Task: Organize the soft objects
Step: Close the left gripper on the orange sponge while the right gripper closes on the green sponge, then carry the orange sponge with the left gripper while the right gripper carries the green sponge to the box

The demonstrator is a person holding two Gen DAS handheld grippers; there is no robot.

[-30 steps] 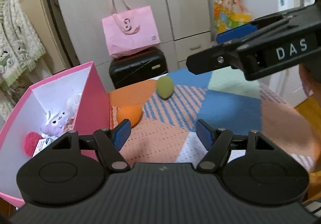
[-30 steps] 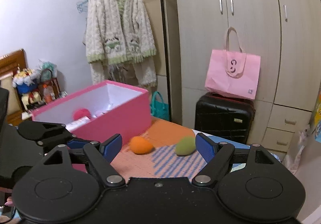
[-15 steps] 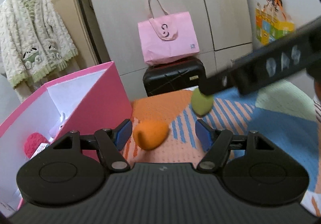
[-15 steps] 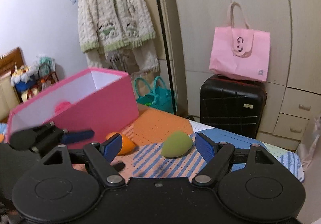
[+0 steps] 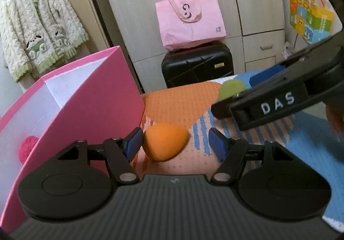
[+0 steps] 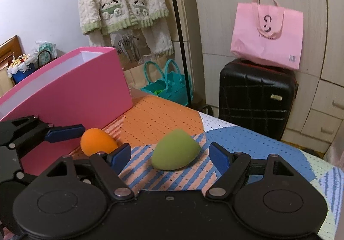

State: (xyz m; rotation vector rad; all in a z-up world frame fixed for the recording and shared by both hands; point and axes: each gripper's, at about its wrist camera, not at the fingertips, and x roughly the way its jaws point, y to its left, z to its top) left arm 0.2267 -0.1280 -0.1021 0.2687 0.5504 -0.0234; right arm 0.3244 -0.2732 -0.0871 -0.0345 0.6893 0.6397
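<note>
Orange egg-shaped sponge (image 5: 164,144): on patterned worktop (image 5: 180,102), beside tall pink box (image 5: 103,98); long axis crosswise between left tongs (image 5: 175,143), which are closing, not yet pressing.
Green egg-shaped sponge (image 6: 175,149): farther along worktop, between right tongs (image 6: 171,155), closing, untouched.
Nearer hand: each to its own.

The table (image 6: 163,115) is covered by a dotted patchwork cloth (image 5: 178,102) in orange, blue, white and pale green patches, with a blue-and-peach striped patch near its middle. A pink box (image 6: 86,89), open at the top, stands on the orange part at the left. An orange egg-shaped sponge (image 5: 164,141) lies on the cloth just beside the box wall. A green egg-shaped sponge (image 6: 175,149) lies on the striped patch, to the right of the orange one and apart from it.
</note>
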